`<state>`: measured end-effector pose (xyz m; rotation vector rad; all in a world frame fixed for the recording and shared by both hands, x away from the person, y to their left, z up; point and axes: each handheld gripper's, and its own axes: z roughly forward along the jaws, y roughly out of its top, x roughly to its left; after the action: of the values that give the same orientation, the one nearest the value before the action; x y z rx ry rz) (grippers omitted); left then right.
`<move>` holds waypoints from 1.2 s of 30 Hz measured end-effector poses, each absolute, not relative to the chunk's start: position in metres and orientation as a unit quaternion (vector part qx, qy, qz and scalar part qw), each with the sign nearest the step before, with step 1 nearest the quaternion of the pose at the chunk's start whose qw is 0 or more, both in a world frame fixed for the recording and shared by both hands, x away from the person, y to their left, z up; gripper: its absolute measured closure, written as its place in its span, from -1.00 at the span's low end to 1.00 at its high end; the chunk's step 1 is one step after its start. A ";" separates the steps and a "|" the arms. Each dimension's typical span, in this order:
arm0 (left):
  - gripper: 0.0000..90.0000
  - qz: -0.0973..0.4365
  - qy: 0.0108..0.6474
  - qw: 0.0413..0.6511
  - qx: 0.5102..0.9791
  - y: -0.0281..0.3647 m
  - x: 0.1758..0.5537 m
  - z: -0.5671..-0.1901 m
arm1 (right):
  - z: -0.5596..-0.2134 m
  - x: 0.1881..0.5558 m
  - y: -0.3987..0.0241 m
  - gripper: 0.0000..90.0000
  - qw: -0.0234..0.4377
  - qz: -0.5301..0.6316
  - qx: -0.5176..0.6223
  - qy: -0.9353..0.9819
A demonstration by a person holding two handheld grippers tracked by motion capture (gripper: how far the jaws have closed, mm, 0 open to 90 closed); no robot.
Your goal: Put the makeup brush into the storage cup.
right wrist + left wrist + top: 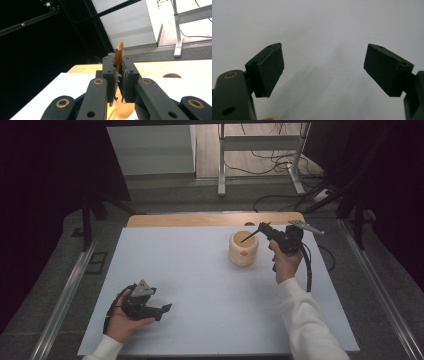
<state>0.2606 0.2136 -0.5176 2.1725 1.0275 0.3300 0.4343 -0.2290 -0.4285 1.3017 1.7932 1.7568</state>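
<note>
Slim wooden stick [119, 56], clamped in right hand-held gripper [120, 75], round wooden pot [243, 248]

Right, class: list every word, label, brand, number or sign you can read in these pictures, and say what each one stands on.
There is no readable text in any view.
Wooden cup: a small orange mark on its side, too small to tell whether it is a sign or lettering.
Right gripper, shut on a thin wooden stick: no lettering.
Left gripper, jaws open over the white table: no lettering.
</note>
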 end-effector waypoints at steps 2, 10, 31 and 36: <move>-0.62 0.127 0.396 0.349 0.839 0.214 0.261 -0.518 | -0.431 0.435 -0.226 0.86 0.157 0.606 0.454 0.634; -0.62 0.127 0.399 0.350 0.838 0.214 0.260 -0.518 | -0.437 0.437 -0.215 0.86 0.164 0.586 0.447 0.655; -0.62 0.129 0.398 0.352 0.837 0.214 0.263 -0.516 | -0.428 0.437 -0.207 -0.90 0.178 0.565 0.429 0.682; -0.62 0.128 0.401 0.355 0.835 0.214 0.264 -0.516 | -0.422 0.435 -0.207 -0.89 0.173 0.568 0.415 0.689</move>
<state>0.2636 0.2140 -0.5159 2.1566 1.0356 0.3303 0.4348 -0.2066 -0.4222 1.1761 1.9542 1.6122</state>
